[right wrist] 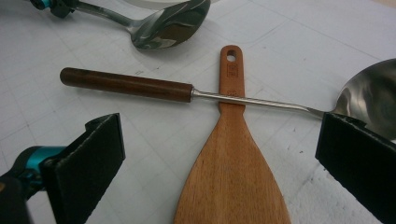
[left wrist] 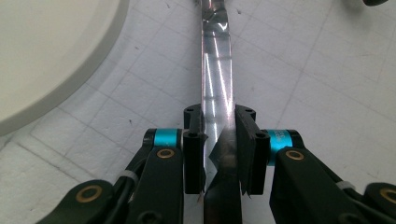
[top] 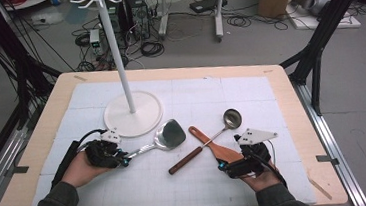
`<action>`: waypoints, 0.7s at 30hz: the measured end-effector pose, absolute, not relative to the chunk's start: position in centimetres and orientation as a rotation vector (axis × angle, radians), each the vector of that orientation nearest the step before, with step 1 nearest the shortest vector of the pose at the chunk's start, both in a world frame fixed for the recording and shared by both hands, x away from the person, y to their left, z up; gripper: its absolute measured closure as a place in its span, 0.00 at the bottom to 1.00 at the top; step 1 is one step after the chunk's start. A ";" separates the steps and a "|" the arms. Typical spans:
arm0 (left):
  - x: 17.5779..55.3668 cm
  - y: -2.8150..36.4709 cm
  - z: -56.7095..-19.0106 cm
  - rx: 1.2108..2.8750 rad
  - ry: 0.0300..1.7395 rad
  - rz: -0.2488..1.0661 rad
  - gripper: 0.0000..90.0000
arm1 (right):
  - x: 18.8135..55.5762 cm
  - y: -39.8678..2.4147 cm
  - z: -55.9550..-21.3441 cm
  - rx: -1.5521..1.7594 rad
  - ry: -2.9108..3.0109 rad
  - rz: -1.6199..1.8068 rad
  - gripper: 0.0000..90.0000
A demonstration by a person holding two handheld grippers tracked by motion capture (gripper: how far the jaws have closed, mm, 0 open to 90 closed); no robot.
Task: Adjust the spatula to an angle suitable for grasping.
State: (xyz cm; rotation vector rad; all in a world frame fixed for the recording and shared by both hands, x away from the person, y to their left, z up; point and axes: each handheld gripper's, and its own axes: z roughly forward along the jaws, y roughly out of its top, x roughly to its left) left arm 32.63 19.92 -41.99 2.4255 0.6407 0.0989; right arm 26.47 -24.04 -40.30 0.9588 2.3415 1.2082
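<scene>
The left gripper [top: 126, 160] is clamped on the flat metal handle of the steel spatula [top: 166, 136]; in the left gripper view both pads press the handle [left wrist: 215, 93] from either side. The spatula lies on the white gridded mat [top: 220, 94], its blade just beside the round base of the white stand [top: 132, 113], whose pole rises upright from the base. The right gripper [top: 222, 166] stands released, its jaws wide apart on either side of the broad end of the wooden spatula [right wrist: 231, 158] and not touching it. The wooden spatula lies flat on the mat, its narrow holed end pointing away from the right gripper. The ladle [top: 209, 140], with a dark wooden grip and steel bowl, lies across the wooden spatula's neck, touching it. The mat covers a wooden table [top: 291, 98].
</scene>
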 end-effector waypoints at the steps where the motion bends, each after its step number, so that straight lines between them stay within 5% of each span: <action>1: 32.6 19.9 -42.0 2.425 0.637 0.096 0.83 | 26.5 -24.0 -40.3 0.959 2.341 1.208 0.00; 21: 32.6 19.4 -42.6 2.441 0.528 0.069 0.81 | 26.4 -24.0 -40.3 0.954 2.352 1.213 0.00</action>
